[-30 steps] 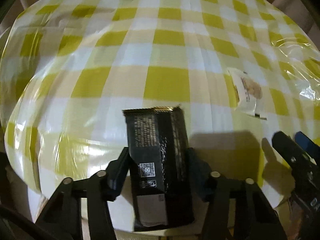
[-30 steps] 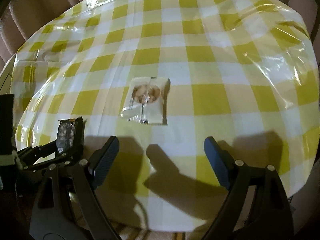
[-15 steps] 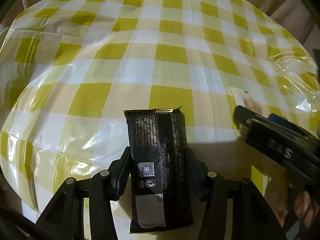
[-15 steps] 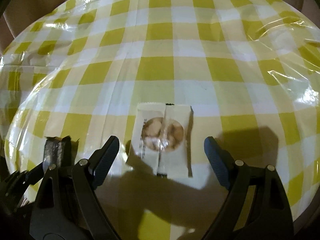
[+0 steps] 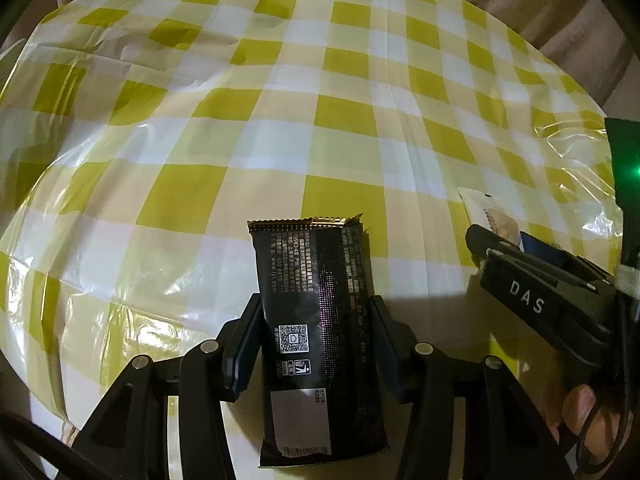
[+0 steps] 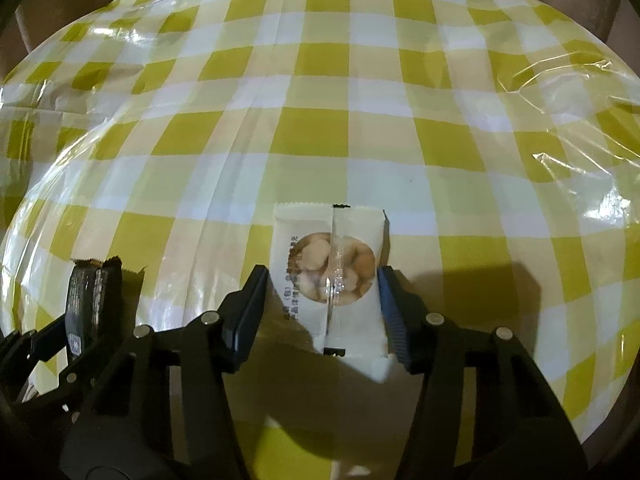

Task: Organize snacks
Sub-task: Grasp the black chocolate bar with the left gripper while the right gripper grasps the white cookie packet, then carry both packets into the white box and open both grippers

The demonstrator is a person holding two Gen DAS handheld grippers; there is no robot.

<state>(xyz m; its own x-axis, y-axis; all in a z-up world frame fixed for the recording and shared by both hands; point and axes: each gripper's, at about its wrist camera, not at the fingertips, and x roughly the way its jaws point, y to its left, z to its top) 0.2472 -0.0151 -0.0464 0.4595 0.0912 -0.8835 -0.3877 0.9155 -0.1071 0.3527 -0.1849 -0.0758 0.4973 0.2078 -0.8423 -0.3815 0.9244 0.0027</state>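
The left gripper [image 5: 314, 344] has its fingers [image 5: 244, 344] partway closed and pressed against both long sides of a black snack packet [image 5: 316, 320], gripping it around its lower middle. The packet stands tilted above the yellow-and-white checked tabletop [image 5: 280, 128], printed back side toward the camera, its crimped gold end pointing away.

The right gripper [image 6: 322, 300] is closing its fingers [image 6: 246, 312] around a white snack packet [image 6: 332, 280] that shows round pale biscuits through a clear window. The packet lies flat on the tabletop [image 6: 320, 80] between the two fingers; their pads sit right at its side edges, and whether they already press on it cannot be told for sure.

In the left wrist view the white packet [image 5: 492, 216] is mostly hidden behind the right gripper [image 5: 500, 240], with only a corner showing. A hand [image 5: 580, 420] holding that gripper is cut off at the frame edge. In the right wrist view the black packet [image 6: 86, 296] is seen edge-on at the far left, and the left gripper [image 6: 60, 332] below it is partly cut off. The small print on both packets is unreadable.

Two snack packets are visible, one black and one white, and two grippers.
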